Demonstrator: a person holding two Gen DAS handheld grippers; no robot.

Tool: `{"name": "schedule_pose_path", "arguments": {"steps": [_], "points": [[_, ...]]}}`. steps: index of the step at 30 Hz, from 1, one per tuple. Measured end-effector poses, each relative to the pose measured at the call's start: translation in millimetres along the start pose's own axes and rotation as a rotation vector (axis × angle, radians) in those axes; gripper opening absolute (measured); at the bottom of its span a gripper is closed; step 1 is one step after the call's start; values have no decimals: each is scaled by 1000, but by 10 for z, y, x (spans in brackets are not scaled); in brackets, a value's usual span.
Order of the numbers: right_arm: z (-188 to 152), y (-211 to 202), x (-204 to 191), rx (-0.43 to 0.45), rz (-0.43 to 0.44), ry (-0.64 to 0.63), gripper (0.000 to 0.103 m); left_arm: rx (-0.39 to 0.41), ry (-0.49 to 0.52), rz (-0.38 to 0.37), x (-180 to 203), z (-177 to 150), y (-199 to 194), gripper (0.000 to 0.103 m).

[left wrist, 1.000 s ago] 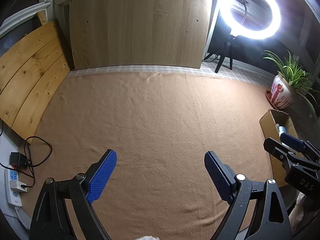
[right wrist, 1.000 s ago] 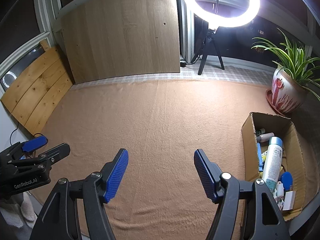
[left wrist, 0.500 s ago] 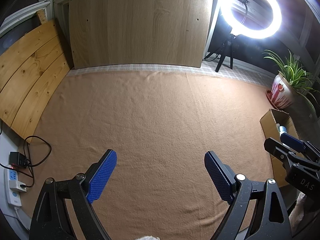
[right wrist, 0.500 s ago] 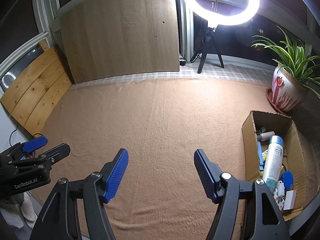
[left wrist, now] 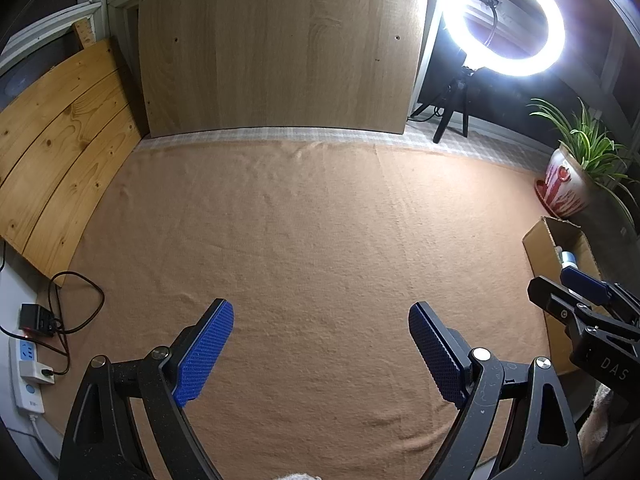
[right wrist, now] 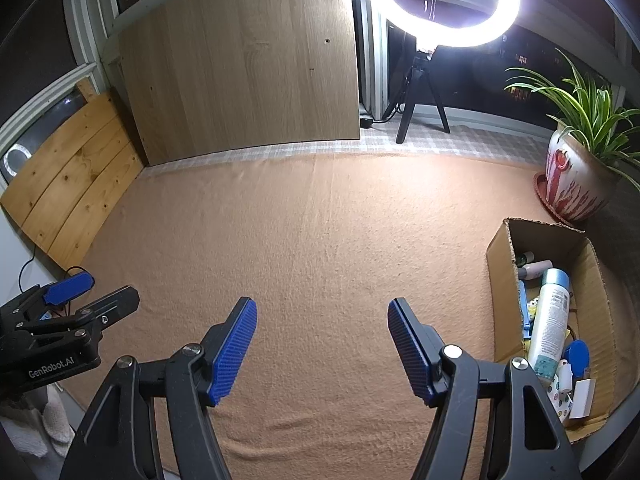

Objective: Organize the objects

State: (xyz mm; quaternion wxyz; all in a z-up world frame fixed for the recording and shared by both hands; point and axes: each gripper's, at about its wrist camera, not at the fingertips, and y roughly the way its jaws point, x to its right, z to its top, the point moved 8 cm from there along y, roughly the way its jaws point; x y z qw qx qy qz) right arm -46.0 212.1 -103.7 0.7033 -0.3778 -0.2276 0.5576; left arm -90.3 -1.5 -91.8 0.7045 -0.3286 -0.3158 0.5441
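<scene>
Your left wrist camera looks forward and steeply down between its own two blue-padded fingers onto the tan fleece blanket (left wrist: pixel 320 240), from fairly close above its near edge, facing the upright pale wooden board (left wrist: pixel 276 44) and the glowing white ring light (left wrist: pixel 504 20). Your right wrist camera takes the same downward, forward look from a place further right, near the open brown cardboard box (right wrist: pixel 500 252). Both share the blanket, board, light, box and potted green plant (right wrist: pixel 576 176), and each catches the other gripper at its edge.
</scene>
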Motion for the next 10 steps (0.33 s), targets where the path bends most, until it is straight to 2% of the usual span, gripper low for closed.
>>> {"name": "schedule_pose_path", "arguments": {"steps": [10], "points": [[-11,100,-15,-17,-5,-5,64,-12,-1,2,-59,-18,93,92]]}}
